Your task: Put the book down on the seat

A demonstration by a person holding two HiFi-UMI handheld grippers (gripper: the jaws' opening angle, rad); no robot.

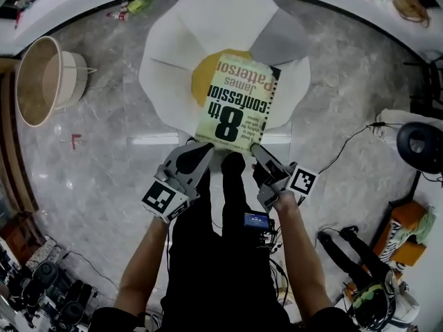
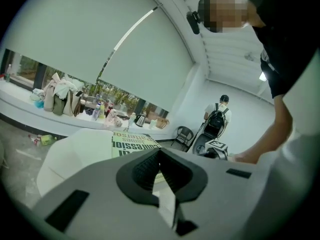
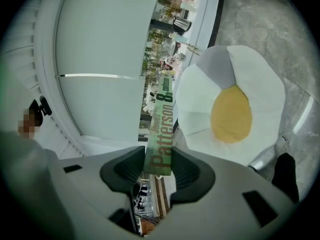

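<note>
Shows the pale green paperback book (image 1: 235,102) clamped by its near edge in the jaws of the left gripper (image 1: 201,148) and the right gripper (image 1: 261,153), poised over the white egg-shaped cushion seat (image 1: 208,19) with yellow centre, apparently not yet resting there; leaves lowering and release.

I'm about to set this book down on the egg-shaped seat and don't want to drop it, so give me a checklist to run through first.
1. Right gripper grip: its jaws clamp the spine edge of the book. Ok.
2. Left gripper grip: its jaws are together at the book's near corner, with only a thin pale edge between them. Cannot tell how firm.
3. Seat under the book: the book hangs over the yellow middle. Ok.
4. Landing spot free: the part of the seat that shows is bare, but the book hides the rest. Cannot tell.
5. Book level: the head view shows it roughly flat. Ok.
</note>
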